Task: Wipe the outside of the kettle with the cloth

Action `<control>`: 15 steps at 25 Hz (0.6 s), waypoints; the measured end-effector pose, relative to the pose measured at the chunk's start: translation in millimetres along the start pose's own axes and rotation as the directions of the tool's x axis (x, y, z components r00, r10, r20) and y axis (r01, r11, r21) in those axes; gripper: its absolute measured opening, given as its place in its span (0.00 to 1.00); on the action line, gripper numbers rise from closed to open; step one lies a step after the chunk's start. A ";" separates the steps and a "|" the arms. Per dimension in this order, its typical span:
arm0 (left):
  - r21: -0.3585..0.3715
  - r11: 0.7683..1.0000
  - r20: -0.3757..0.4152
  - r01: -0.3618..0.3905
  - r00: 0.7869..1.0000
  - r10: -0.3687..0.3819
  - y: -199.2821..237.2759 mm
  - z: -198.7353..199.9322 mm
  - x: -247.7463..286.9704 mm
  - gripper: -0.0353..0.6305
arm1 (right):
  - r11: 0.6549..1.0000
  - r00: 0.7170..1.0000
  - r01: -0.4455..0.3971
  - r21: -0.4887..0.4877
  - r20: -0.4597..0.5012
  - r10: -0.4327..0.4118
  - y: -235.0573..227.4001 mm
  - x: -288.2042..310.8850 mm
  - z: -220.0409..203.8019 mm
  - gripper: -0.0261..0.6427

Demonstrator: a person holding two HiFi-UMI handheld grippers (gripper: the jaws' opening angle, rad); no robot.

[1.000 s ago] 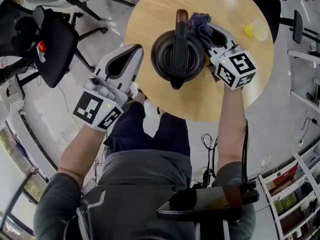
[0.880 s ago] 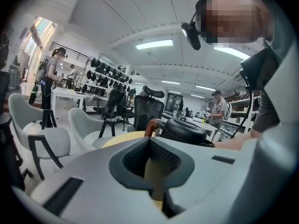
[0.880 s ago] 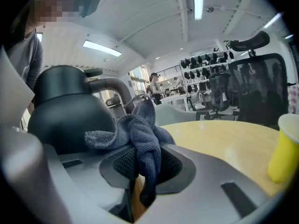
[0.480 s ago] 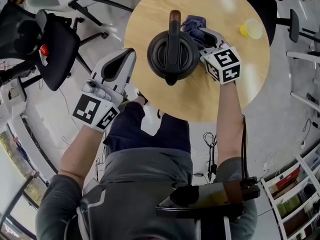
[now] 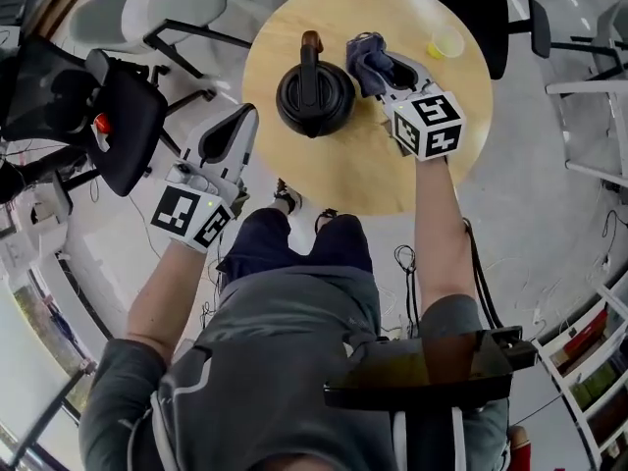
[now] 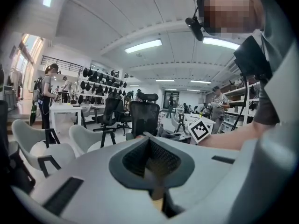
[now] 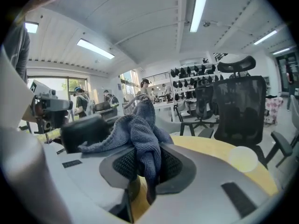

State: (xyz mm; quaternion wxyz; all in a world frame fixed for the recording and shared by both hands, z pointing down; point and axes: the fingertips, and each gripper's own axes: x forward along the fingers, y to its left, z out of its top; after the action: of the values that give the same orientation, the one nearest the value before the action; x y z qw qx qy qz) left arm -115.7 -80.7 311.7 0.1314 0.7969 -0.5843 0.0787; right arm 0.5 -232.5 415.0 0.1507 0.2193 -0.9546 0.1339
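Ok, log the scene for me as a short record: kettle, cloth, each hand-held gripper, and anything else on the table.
kettle: black kettle upright on the round wooden table
cloth: blue-grey cloth, bunched just right of the kettle; contact unclear
right: right hand-held gripper shut on the cloth
left: left hand-held gripper shut, empty, off the table's left edge
other: yellow cup near the table's far right rim

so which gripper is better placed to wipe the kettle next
Right. The right gripper is shut on the cloth, close beside the kettle. The left gripper is shut and empty, with nothing to wipe with.
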 end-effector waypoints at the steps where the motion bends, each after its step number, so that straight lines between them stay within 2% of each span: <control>1: 0.005 1.000 -0.001 -0.003 1.000 0.003 -1.7 5.7 -2.4 0.07 | 1.000 1.000 0.014 0.012 0.018 -0.014 1.2 -9.4 10.3 0.19; 7: 0.000 1.000 0.021 -0.017 1.000 0.017 -12.6 35.5 -15.8 0.07 | 0.995 0.991 0.080 0.054 0.100 -0.085 10.2 -74.5 57.1 0.19; 15: 0.028 1.000 0.061 -0.005 0.998 0.004 -20.9 74.9 -38.1 0.07 | 0.992 0.977 0.123 0.016 0.174 -0.124 44.7 -135.8 105.8 0.19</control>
State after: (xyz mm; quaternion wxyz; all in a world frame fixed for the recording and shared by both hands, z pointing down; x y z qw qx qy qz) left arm -109.5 -62.7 227.2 0.1022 0.7994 -0.5887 0.0630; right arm 72.3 -176.4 262.3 0.0742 0.2894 -0.9483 0.1069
